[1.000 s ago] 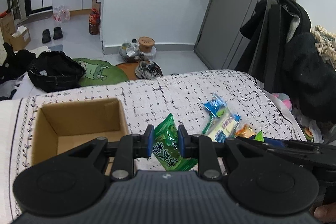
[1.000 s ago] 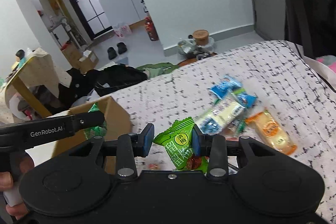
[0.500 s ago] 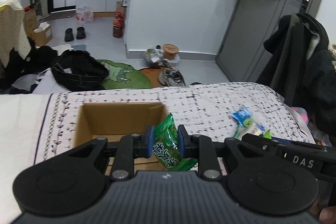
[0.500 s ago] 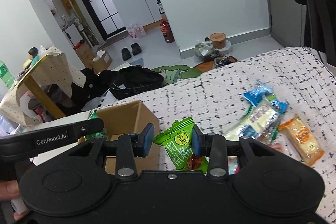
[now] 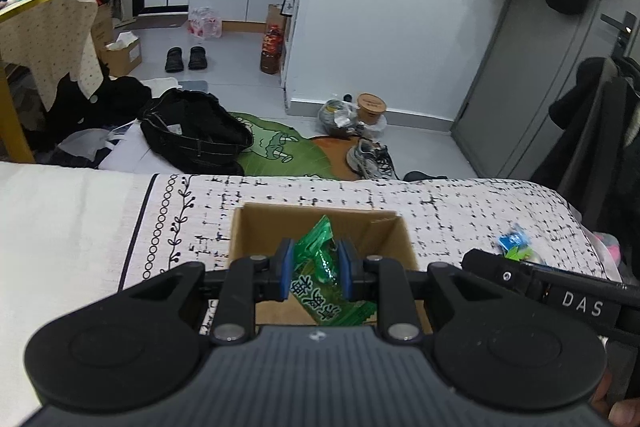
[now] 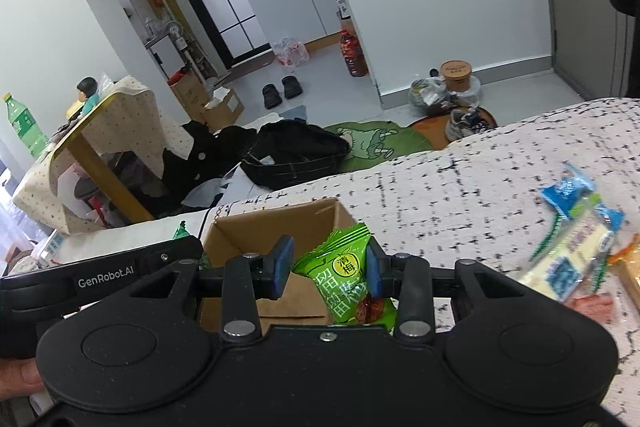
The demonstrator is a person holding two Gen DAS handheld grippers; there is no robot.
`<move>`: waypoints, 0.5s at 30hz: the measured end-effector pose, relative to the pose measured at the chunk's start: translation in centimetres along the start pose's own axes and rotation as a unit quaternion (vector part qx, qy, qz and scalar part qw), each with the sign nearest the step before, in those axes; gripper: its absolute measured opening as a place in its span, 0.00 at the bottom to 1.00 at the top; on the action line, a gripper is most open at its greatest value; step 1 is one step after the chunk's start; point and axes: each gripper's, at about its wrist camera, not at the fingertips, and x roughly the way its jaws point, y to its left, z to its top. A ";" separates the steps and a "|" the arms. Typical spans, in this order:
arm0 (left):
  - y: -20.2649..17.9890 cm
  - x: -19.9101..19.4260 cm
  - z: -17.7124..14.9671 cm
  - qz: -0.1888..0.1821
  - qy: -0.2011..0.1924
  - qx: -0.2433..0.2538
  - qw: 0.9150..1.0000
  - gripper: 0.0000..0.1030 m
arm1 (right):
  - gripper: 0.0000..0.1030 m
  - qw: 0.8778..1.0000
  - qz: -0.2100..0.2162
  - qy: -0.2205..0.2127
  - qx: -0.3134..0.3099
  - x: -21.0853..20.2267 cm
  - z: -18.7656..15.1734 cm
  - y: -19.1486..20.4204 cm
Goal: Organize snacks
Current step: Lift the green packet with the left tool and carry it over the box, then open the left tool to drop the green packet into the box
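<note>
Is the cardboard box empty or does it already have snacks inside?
Apparently empty: the cardboard box shows bare walls and floor; part is hidden.

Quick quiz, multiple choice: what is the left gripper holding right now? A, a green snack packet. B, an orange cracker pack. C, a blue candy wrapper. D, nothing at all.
A: in the left wrist view the left gripper has its blue pads pressed on a green snack packet, held above the open cardboard box.
</note>
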 end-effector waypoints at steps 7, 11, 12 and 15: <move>1.2 2.3 0.2 0.002 0.003 -0.012 1.000 0.22 | 0.36 1.000 -0.005 0.010 -0.002 2.2 0.3 0.8; 1.8 3.4 0.2 -0.002 0.005 -0.023 1.000 0.22 | 0.36 1.000 -0.008 0.014 -0.003 3.1 0.5 1.0; 1.9 3.6 0.2 -0.003 0.005 -0.025 1.000 0.22 | 0.36 1.000 -0.008 0.014 -0.004 3.3 0.6 1.2; 2.2 3.6 0.2 -0.003 0.002 -0.031 1.000 0.25 | 0.36 1.000 -0.009 0.015 -0.006 3.9 0.8 1.6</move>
